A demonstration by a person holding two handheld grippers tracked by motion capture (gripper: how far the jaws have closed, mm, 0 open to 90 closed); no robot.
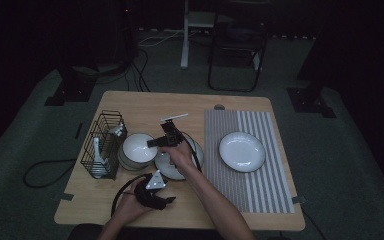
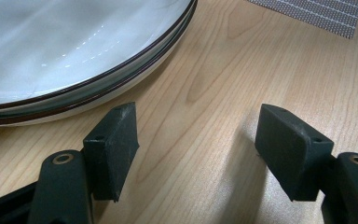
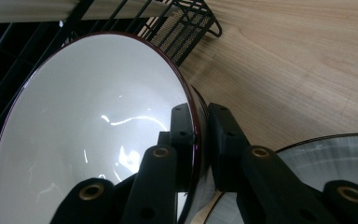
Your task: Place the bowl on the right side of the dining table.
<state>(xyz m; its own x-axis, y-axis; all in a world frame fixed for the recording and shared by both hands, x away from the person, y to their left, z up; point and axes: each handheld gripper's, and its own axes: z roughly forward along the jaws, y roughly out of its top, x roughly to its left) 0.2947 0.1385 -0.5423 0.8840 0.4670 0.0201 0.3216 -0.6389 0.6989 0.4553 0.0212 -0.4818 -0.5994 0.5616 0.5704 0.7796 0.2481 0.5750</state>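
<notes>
A white bowl (image 1: 139, 147) with a dark rim tops a short stack of bowls, left of the table's middle. My right gripper (image 1: 152, 143) is shut on its right rim. In the right gripper view one jaw sits inside the bowl (image 3: 88, 126) and the other outside, with the right gripper (image 3: 198, 121) pinching the rim. A stack of white plates (image 1: 166, 167) lies just right of the bowls, under my right hand. My left gripper (image 1: 172, 200) rests near the front edge. In its own view the left gripper (image 2: 196, 140) stands open over bare wood beside the plates (image 2: 65, 51).
A black wire basket (image 1: 102, 145) holding pale utensils stands at the table's left, close to the bowls, and its corner shows as the basket (image 3: 186, 23). A striped mat (image 1: 260, 170) covers the right side with one white plate (image 1: 242, 151) on it. A chair stands beyond the table.
</notes>
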